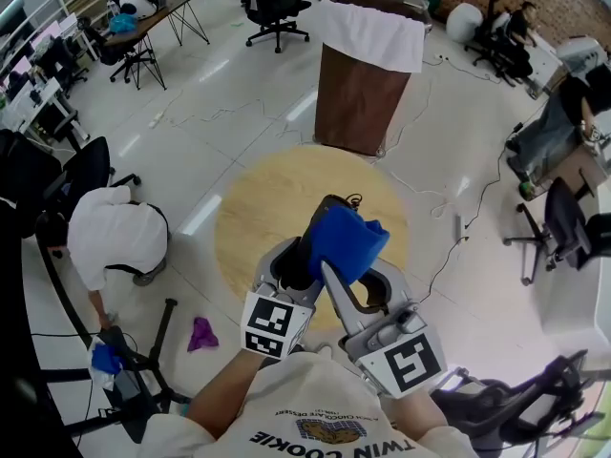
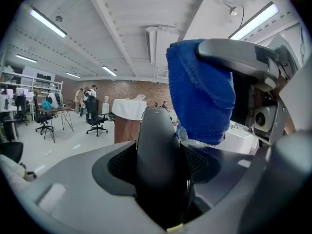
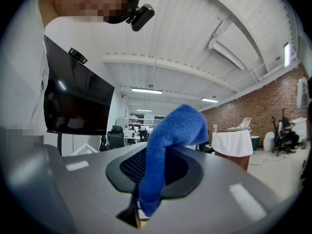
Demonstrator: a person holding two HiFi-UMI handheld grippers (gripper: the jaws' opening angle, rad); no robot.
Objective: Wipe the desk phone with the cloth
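blue cloth (image 3: 168, 140) pinched between the fingers (image 3: 234, 179) of the right gripper (image 3: 156, 174); left gripper (image 2: 161, 155) clamps a black handset (image 2: 157, 130).

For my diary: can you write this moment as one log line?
left tool: shut on black handset | right tool: shut on blue cloth | both held above round table

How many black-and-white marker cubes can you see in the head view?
2. The left cube is low in the picture near centre. The right cube is beside it to the right, slightly lower. No other cube shows, and none seems hidden.
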